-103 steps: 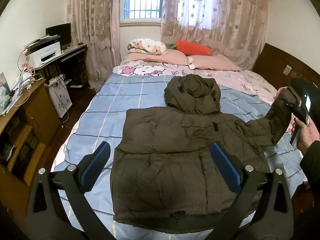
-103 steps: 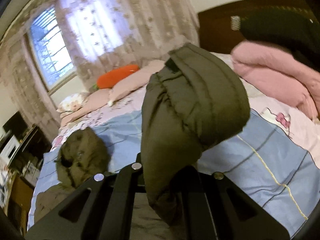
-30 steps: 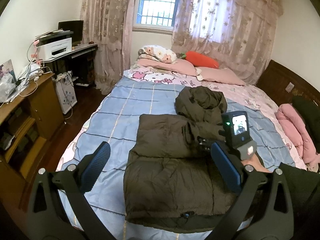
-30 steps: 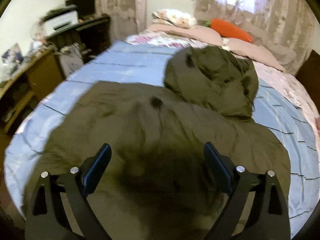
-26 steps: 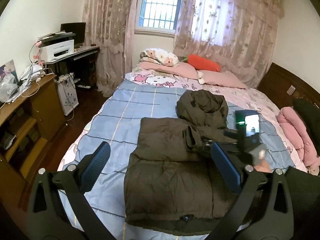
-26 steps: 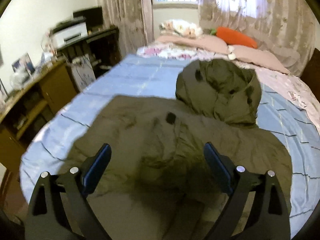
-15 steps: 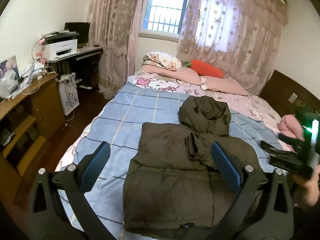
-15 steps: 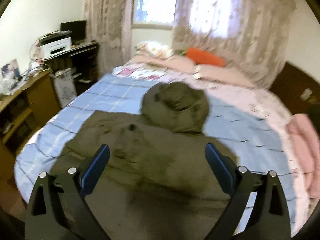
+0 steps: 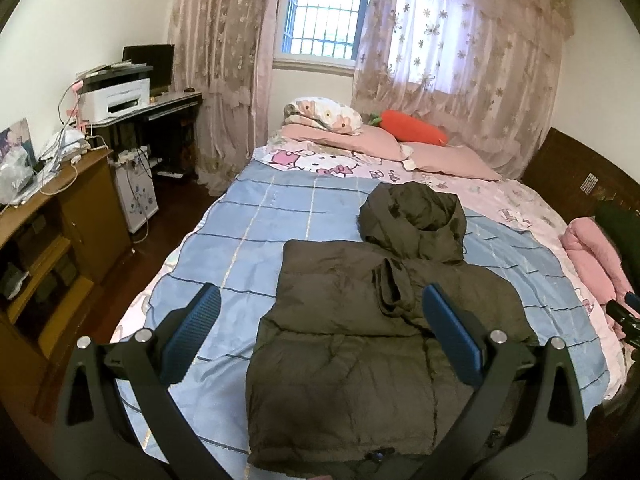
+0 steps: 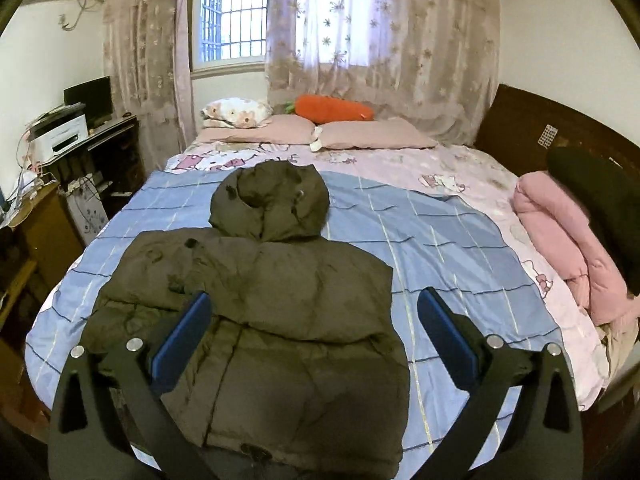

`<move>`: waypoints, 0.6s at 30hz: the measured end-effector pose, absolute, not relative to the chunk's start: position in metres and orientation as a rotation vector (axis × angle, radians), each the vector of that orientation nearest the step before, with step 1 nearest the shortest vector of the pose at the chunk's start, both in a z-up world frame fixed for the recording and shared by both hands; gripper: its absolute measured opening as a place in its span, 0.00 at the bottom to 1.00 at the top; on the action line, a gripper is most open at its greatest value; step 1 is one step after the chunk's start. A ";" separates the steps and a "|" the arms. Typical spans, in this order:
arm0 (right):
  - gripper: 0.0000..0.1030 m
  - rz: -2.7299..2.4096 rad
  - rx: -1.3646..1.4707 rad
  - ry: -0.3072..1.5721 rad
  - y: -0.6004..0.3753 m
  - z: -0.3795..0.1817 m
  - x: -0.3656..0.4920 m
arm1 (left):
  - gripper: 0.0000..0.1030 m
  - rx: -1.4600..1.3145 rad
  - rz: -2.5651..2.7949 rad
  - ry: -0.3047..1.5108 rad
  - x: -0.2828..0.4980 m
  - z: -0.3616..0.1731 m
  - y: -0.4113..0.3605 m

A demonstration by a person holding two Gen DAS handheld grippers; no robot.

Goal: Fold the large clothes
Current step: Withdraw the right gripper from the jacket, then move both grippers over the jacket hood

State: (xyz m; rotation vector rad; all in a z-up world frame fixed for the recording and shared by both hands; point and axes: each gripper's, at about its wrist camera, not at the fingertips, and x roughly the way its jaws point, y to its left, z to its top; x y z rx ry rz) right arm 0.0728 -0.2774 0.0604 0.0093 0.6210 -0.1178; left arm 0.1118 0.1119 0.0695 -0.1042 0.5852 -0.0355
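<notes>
The coat (image 9: 360,344) lies flat on the bed (image 9: 256,220), right under and ahead of both tools, with its hood (image 9: 414,226) at the far end and both sleeves already folded in over the middle. The left tool (image 9: 324,336) is wide open and holds nothing. The right tool (image 10: 316,336) is wide open too, and empty. The next step is likely to fold the coat in half. To do it well, each tool should pinch one near corner of the hem, taking all the puffy layers. Then both should lift together and lay the hem up by the hood, so the sleeves stay tucked.
</notes>
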 end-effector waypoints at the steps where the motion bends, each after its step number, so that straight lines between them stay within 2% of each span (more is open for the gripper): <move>1: 0.99 -0.121 0.001 0.620 -0.279 0.059 0.072 | 0.98 -0.093 -0.030 0.584 0.112 0.069 0.110; 8: 0.99 -0.122 0.020 0.620 -0.288 0.060 0.069 | 0.98 -0.001 0.011 0.581 0.113 0.065 0.095; 18: 0.99 -0.127 0.020 0.621 -0.292 0.060 0.067 | 0.98 -0.013 -0.004 0.599 0.117 0.063 0.094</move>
